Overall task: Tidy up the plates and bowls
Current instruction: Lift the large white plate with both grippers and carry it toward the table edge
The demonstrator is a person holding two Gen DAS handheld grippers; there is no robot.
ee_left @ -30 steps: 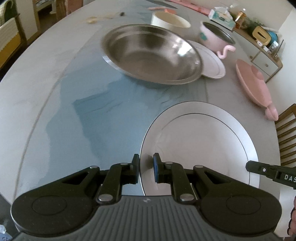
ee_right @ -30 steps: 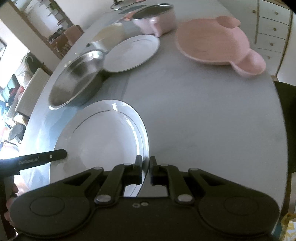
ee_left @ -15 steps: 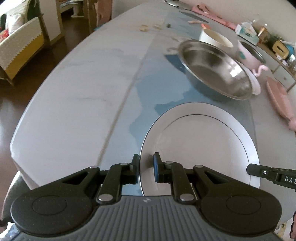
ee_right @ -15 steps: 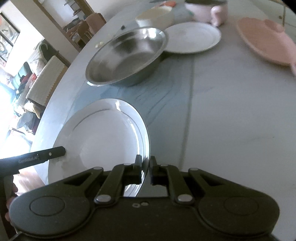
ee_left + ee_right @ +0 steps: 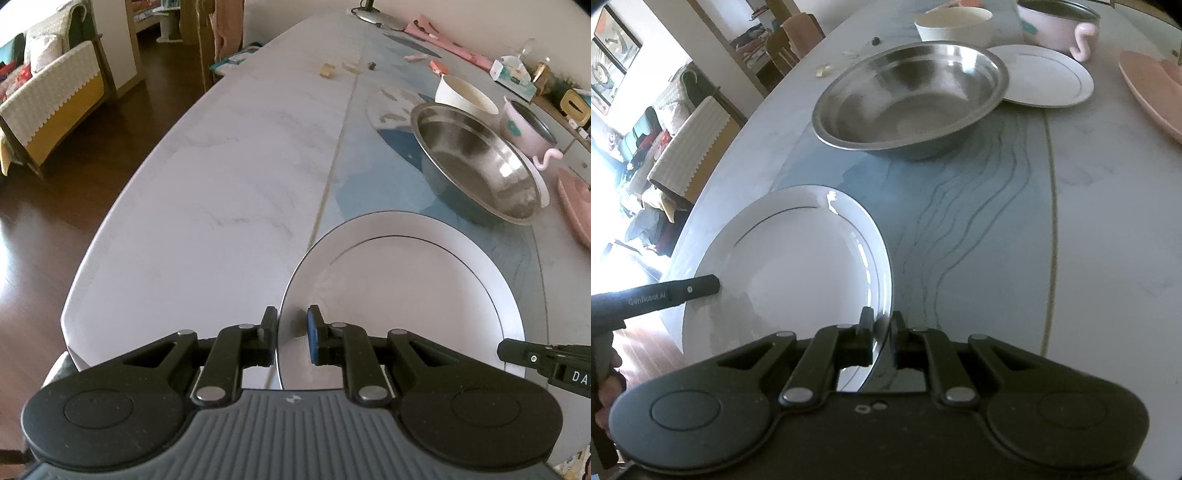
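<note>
Both grippers, left and right, are carrying the big plate sideways, fingers clamped on opposite rims, seemingly just above the counter; steel bowl and small plate are awaiting sorting.

Both grippers angle steeply downward, the left gripper and the right gripper each clamped on opposite rims of the white plate (jaws nearly closed).
</note>
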